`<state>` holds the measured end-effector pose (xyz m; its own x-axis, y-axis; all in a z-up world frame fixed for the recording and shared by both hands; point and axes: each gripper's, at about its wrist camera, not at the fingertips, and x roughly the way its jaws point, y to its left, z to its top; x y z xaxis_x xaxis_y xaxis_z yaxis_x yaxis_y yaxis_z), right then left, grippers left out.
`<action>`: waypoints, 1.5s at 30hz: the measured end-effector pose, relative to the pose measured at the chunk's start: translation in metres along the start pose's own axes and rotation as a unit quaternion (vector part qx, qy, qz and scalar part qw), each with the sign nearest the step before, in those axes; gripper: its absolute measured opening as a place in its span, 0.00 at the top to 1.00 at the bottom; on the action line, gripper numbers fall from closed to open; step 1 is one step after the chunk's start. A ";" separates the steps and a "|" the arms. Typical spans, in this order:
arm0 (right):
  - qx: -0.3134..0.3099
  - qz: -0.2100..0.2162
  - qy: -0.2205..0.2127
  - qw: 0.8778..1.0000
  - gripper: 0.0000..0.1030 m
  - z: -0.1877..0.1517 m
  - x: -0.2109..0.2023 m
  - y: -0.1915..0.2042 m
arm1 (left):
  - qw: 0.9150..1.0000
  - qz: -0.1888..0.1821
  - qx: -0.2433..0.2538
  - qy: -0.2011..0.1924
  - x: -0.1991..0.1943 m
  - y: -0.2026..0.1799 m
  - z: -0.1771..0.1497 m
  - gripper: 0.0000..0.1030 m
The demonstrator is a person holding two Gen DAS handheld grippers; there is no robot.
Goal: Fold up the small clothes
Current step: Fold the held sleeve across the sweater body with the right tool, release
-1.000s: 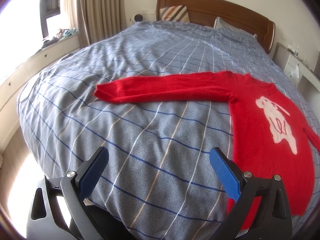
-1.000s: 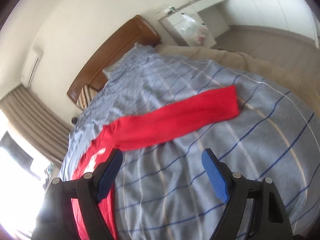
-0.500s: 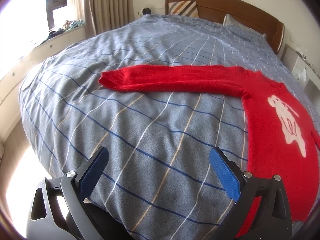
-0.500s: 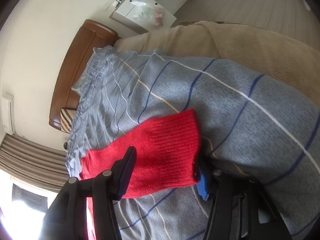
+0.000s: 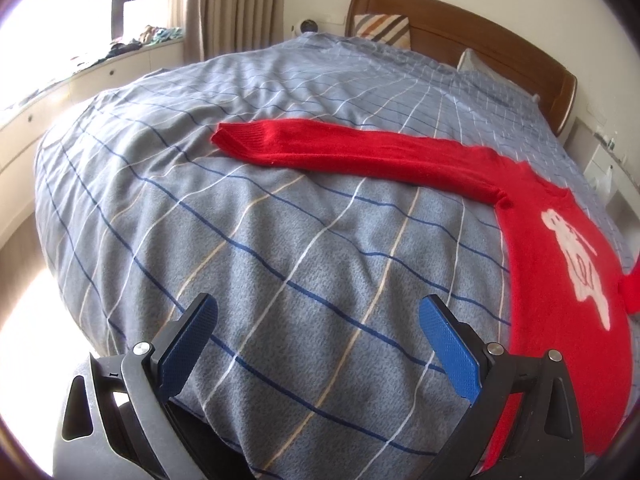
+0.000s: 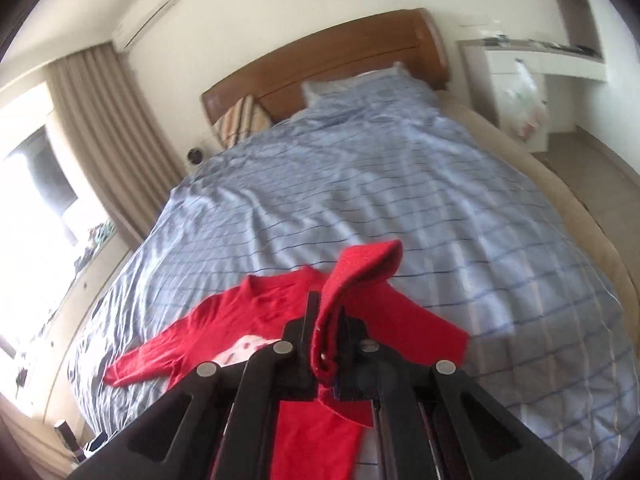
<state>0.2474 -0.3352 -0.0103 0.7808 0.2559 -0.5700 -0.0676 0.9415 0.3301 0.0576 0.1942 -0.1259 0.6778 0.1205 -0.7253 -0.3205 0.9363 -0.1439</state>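
- Red sweater (image 5: 560,272) is seen laid flat on the blue plaid duvet (image 5: 280,248), toward the bed's right side in the left wrist view, white animal motif (image 5: 580,260) facing up.
- One sleeve (image 5: 352,152) is stretched out straight to the left across the duvet, cuff end resting near the bed's middle, flat and untouched.
- Left gripper (image 5: 318,338) is held low over the near edge of the bed, blue pads (image 5: 448,344) spread wide, nothing between them; sweater hem is seen just beside its right finger, contact can't be told.
- Right gripper (image 6: 326,334) is seen w/ fingers pressed together on the other sleeve's cuff (image 6: 360,276); red knit is pinched between them & lifted off the bed.
- Cuff is draped up and over past the fingertips, curling to the right; rest of that sleeve hangs back down toward the sweater body (image 6: 312,432).
- In the right wrist view the sweater is spread below the gripper, neckline pointing toward the headboard (image 6: 320,64); a bit of the white motif shows just left of the fingers.
- Picture is a bit blurred there, so fine detail of the pinch isn't readable.
- Background: striped cushion (image 5: 382,28) against the wooden headboard, pillow (image 5: 480,68) beside it, beige curtains (image 5: 232,4) by the bright window, white cabinet (image 6: 520,80) w/ a plastic bag hung on it at the bed's right.
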 end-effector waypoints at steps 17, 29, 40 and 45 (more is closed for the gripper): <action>-0.041 -0.068 0.036 0.996 0.23 -0.129 0.002 -0.045 | 0.999 -0.030 -0.036 -0.005 -0.002 0.007 -0.003 0.02; -0.021 -0.195 0.011 0.981 0.21 -0.232 -0.031 -0.104 | 0.999 -0.008 0.039 -0.011 -0.005 -0.022 -0.009 0.02; -0.011 -0.195 0.033 0.980 0.12 -0.243 -0.017 -0.106 | 0.982 -0.113 0.152 0.007 -0.036 -0.115 0.027 0.02; -0.014 -0.198 0.035 0.979 0.10 -0.245 -0.014 -0.104 | 0.970 -0.173 0.170 0.026 -0.038 -0.168 0.053 0.02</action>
<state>0.0909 -0.3829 -0.2212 0.7039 -0.1175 -0.7005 0.2148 0.9753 0.0522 0.1203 0.0497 -0.0383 0.6686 -0.2296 -0.7073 0.1636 0.9733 -0.1612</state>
